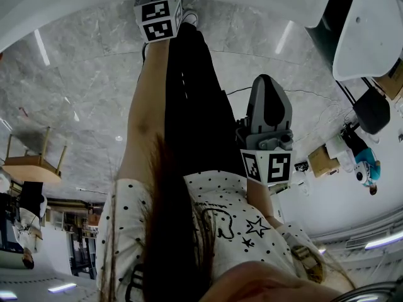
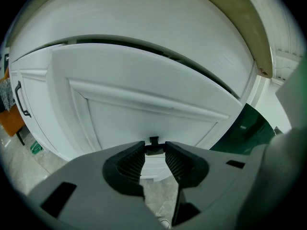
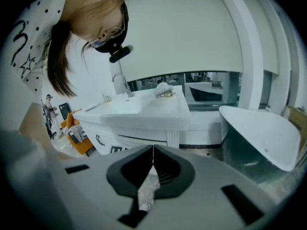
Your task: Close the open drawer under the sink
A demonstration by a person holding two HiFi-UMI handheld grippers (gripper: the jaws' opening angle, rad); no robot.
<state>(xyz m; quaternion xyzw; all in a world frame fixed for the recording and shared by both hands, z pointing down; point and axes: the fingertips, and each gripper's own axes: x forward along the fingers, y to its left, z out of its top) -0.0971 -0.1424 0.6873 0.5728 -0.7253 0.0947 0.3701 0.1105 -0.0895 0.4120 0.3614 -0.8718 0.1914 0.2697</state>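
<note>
The white panelled drawer front (image 2: pixel 144 104) fills the left gripper view, with a dark gap along its top edge under the sink cabinet's upper panel (image 2: pixel 144 18). Its small black knob (image 2: pixel 154 141) sits between the tips of my left gripper (image 2: pixel 154 148), whose jaws are shut on it. In the head view only the left gripper's marker cube (image 1: pixel 158 19) shows, far out past my legs. My right gripper (image 3: pixel 153 150) is held back by my body, its tips touching and holding nothing; the head view shows the right gripper (image 1: pixel 269 87) by my hip. The sink (image 3: pixel 129 107) and faucet (image 3: pixel 120 80) lie ahead of it.
A cabinet door with a black handle (image 2: pixel 20 99) is left of the drawer, and an orange chair (image 2: pixel 9 121) stands beyond it. A white bathtub (image 3: pixel 259 128) with a dark side (image 2: pixel 244 133) stands to the right. A wooden stool (image 1: pixel 34 162) stands on the marble floor (image 1: pixel 82 74).
</note>
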